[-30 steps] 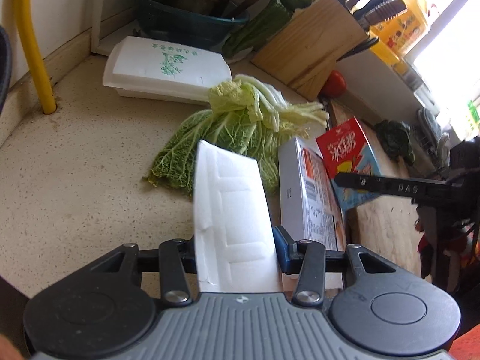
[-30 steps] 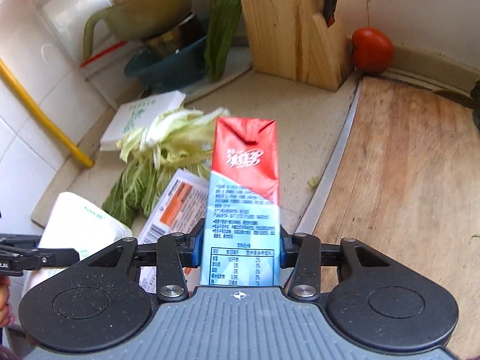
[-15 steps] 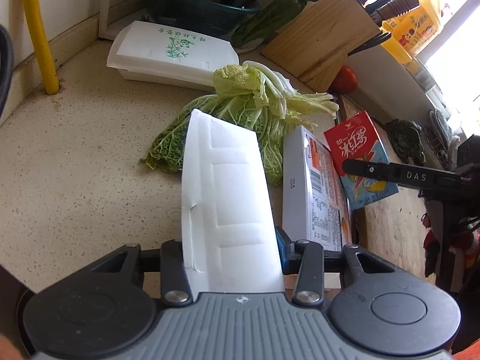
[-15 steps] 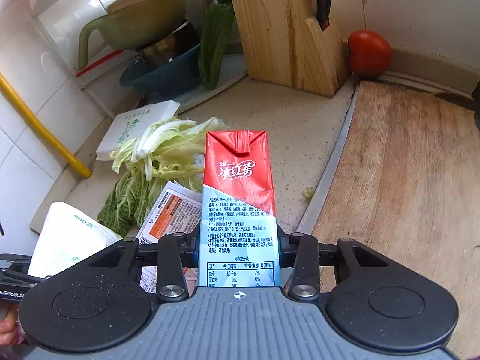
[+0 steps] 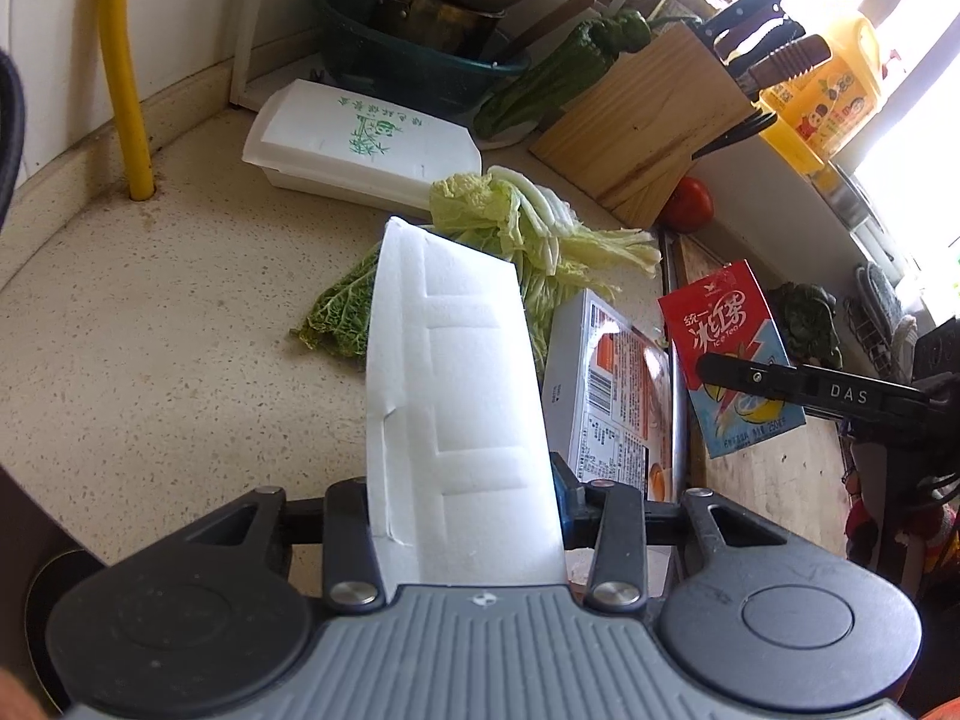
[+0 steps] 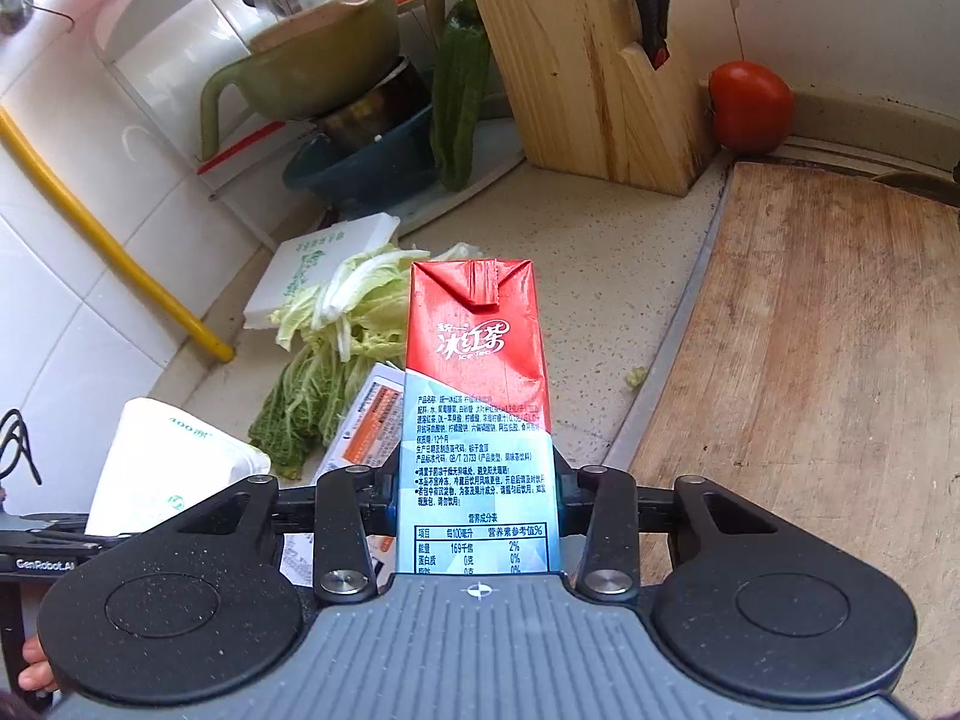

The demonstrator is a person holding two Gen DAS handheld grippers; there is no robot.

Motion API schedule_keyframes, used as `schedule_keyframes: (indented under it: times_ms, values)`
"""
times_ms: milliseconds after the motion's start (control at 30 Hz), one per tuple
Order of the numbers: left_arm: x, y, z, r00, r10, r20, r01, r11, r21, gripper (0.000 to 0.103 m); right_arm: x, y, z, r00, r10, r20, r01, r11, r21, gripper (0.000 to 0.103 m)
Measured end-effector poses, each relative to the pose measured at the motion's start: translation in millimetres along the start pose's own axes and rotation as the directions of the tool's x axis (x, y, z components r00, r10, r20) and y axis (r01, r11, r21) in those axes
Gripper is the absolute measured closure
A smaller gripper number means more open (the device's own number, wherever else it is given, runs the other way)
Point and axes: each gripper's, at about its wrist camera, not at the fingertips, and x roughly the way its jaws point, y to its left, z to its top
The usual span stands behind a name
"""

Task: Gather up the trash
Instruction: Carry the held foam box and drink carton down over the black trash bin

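My left gripper is shut on a white foam container and holds it above the counter; the container also shows in the right wrist view. My right gripper is shut on a red and blue iced-tea carton, held upright above the counter's edge; the carton shows in the left wrist view. A grey printed cardboard box lies flat on the counter between them. A closed white foam lunch box lies further back.
Loose cabbage leaves lie mid-counter. A wooden knife block, a tomato, a teal basin with pots and a green pepper stand at the back. A wooden cutting board lies right. A yellow pipe runs up the wall.
Both grippers have risen and pulled back a little with their loads, so the counter items sit lower and further in view. Both grips are unchanged.
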Motion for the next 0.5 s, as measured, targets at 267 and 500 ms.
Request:
schedule_keyframes:
  times_ms: [267, 500]
  values:
    - [-21.1, -5.9, -17.5, 0.997, 0.052, 0.063, -0.049, 0.997, -0.052, 0.066, -4.0, 11.4, 2.0, 0.997, 0.072, -0.014, -0.073, 0.995, -0.065, 0.055]
    - [-46.4, -1.7, -42.5, 0.986, 0.110, 0.128, -0.094, 0.988, -0.126, 0.066, 3.2, 37.8, -0.9, 0.983, 0.170, -0.074, -0.179, 0.973, -0.148, 0.055]
